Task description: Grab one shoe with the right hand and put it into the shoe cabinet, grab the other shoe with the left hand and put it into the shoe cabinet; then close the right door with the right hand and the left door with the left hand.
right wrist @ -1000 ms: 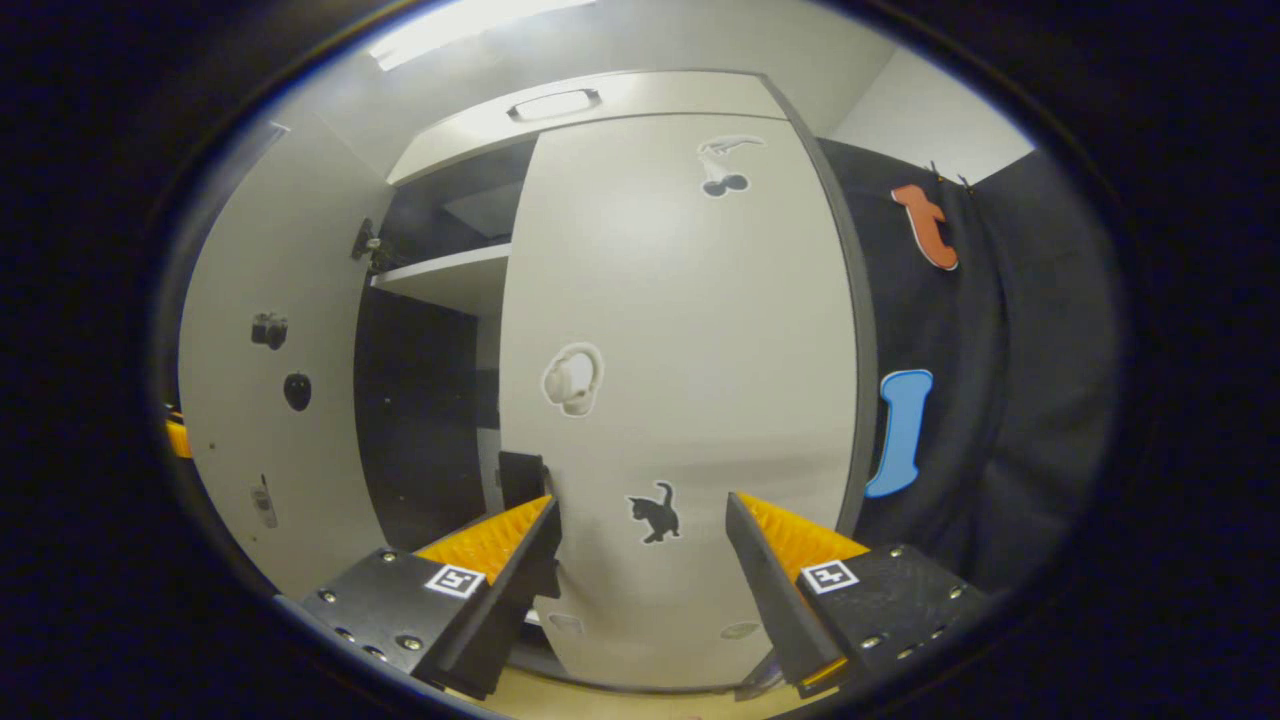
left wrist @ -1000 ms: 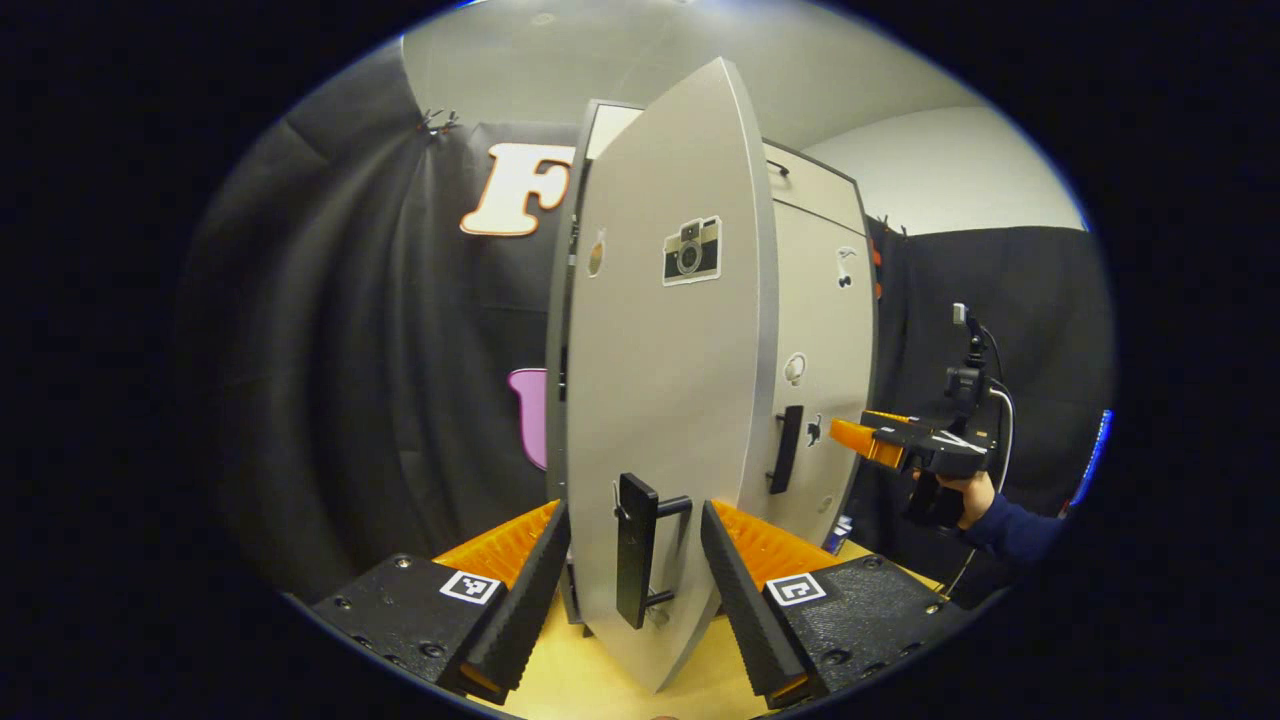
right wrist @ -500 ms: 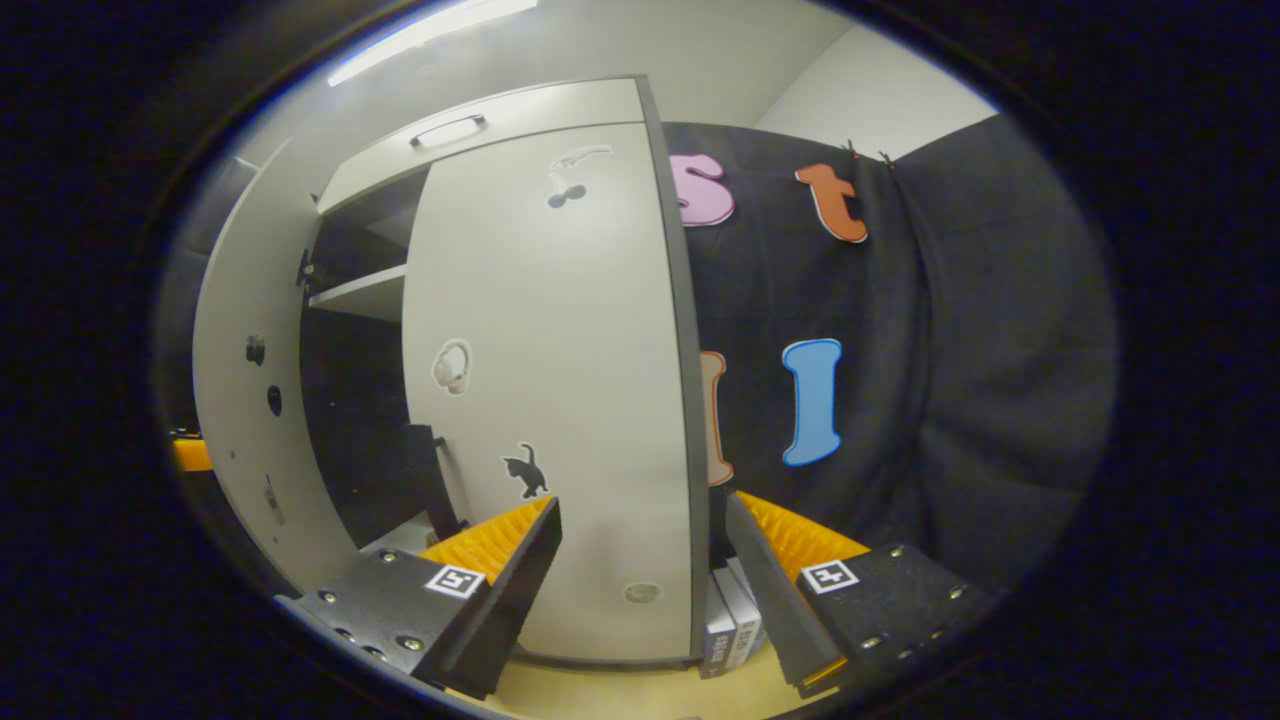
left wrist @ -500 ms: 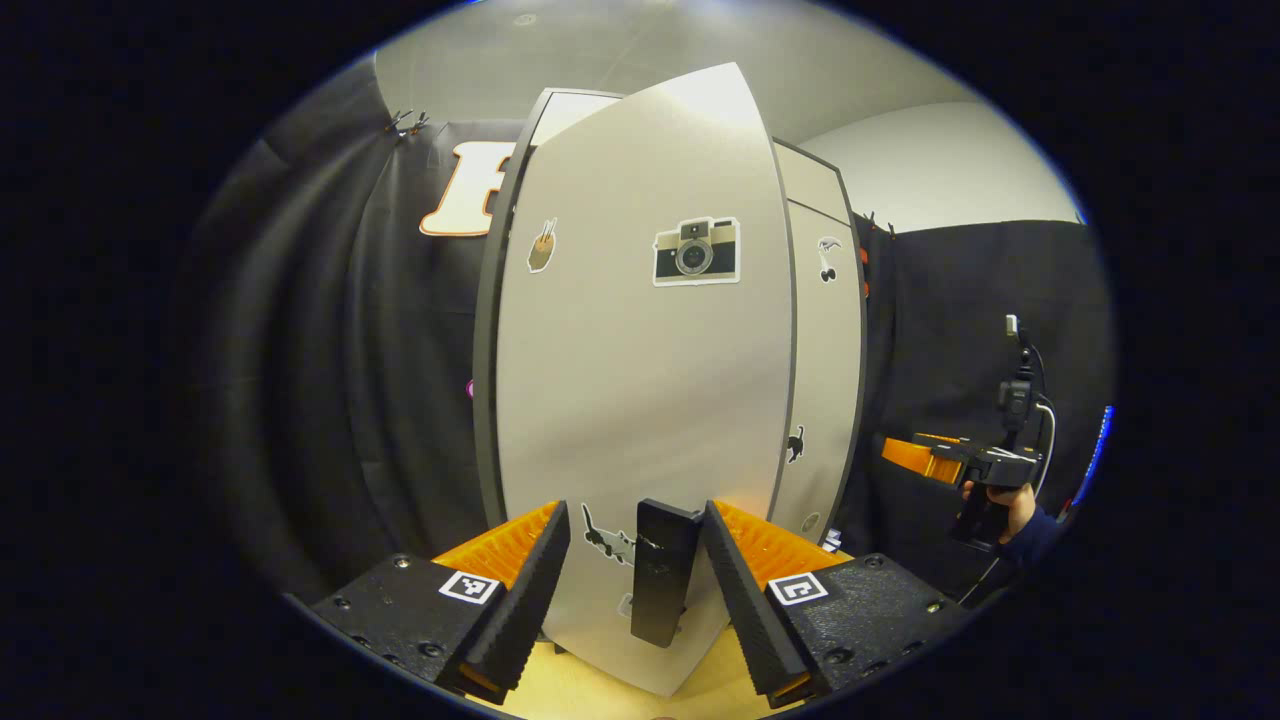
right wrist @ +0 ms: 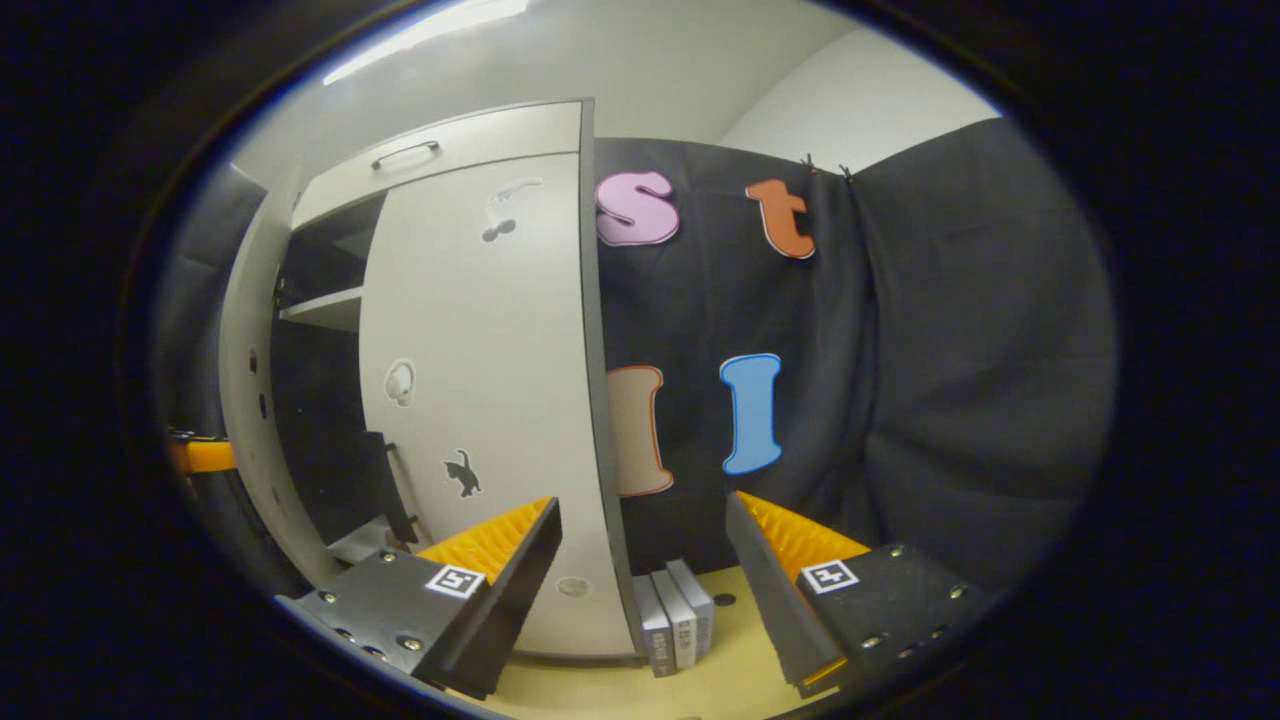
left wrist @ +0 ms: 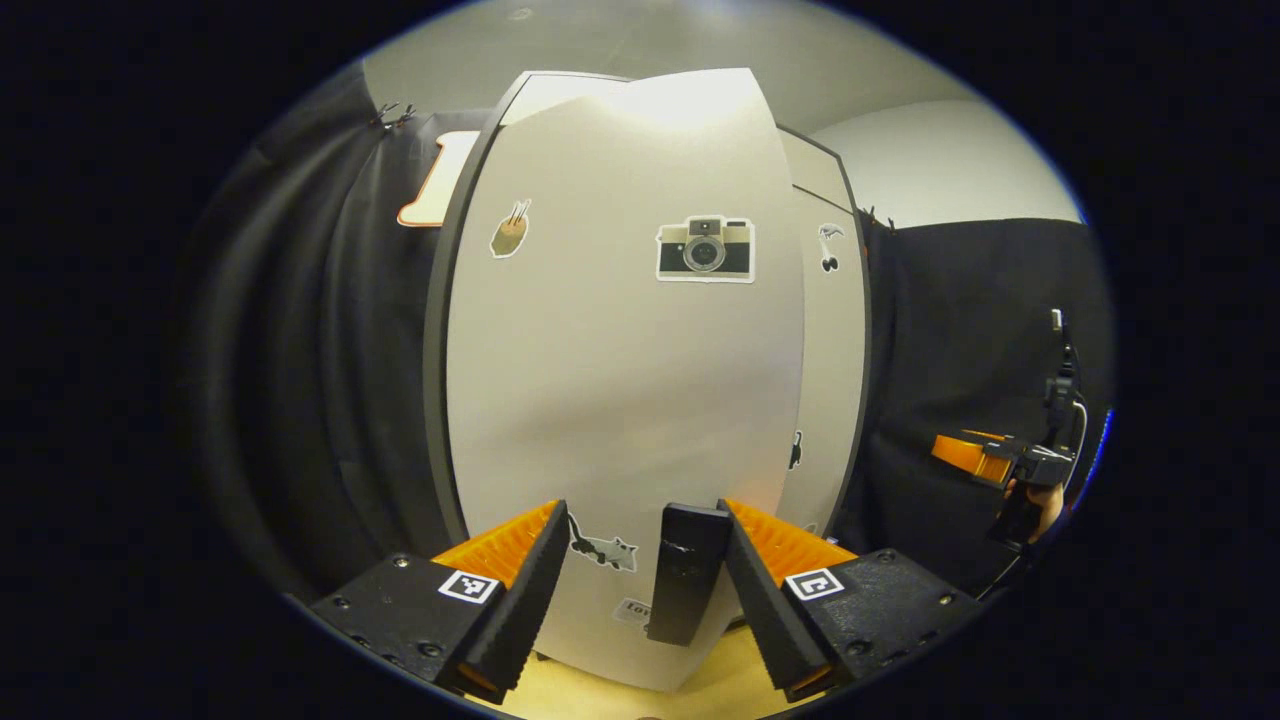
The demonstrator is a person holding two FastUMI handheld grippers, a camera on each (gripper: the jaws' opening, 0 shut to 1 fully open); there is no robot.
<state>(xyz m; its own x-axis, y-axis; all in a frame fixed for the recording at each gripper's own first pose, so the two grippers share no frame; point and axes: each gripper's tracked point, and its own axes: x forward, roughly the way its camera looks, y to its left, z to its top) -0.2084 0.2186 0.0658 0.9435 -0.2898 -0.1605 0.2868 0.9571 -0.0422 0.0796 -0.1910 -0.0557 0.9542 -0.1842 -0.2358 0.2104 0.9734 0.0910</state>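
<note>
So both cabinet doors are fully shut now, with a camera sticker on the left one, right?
Not quite. The right door looks shut, but the left door is still ajar: the right gripper view shows a dark gap and a shelf between them. The camera sticker is on the left door, as the left gripper view shows.

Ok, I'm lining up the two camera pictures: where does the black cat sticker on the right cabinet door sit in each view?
Left gripper view: the cat sticker is right of centre, on the narrow strip of right door showing past the left door.
Right gripper view: the cat sticker is left of centre, low on the right door.
Shared landmark: the top sticker high on that same door.
</note>
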